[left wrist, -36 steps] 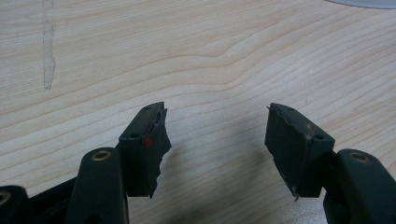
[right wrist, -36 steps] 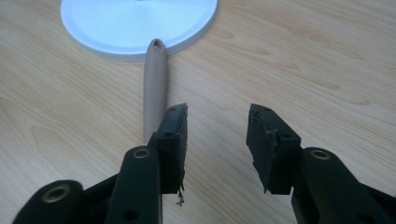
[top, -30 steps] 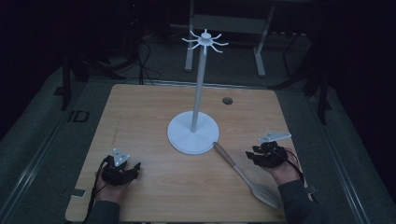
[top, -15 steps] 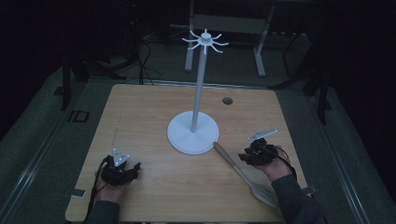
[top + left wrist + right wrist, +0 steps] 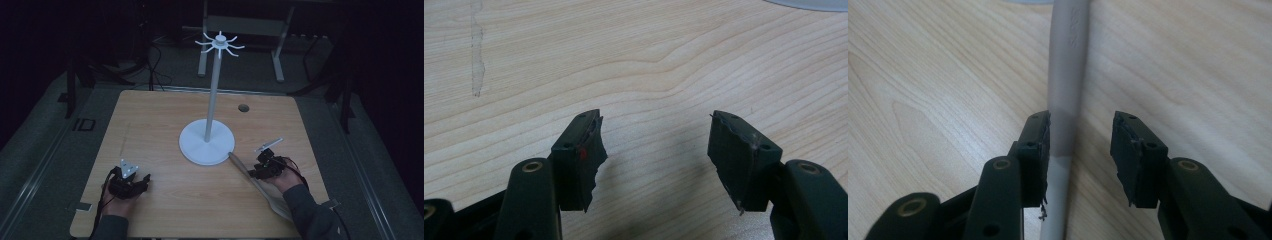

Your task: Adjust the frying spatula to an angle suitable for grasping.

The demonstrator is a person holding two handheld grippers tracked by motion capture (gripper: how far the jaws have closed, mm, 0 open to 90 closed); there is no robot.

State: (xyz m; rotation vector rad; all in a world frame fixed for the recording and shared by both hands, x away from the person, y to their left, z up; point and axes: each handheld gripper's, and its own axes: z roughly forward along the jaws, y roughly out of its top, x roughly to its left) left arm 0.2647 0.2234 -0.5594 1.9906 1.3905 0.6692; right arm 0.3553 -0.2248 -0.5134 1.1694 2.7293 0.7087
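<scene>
Right tool astride the spatula handle, jaws parted and not yet clenched.

In the right gripper view the grey spatula (image 5: 1065,90) runs straight up the frame between the jaws of the right tool (image 5: 1080,150), its long axis in line with them, hugging the left jaw. In the high view it lies at lower right of the bench (image 5: 165,120), slanting from the white stand (image 5: 206,145) toward the bottom edge. The left tool (image 5: 654,150), lower left, is released over bare wood, well apart; the right is plainly the nearer.
</scene>
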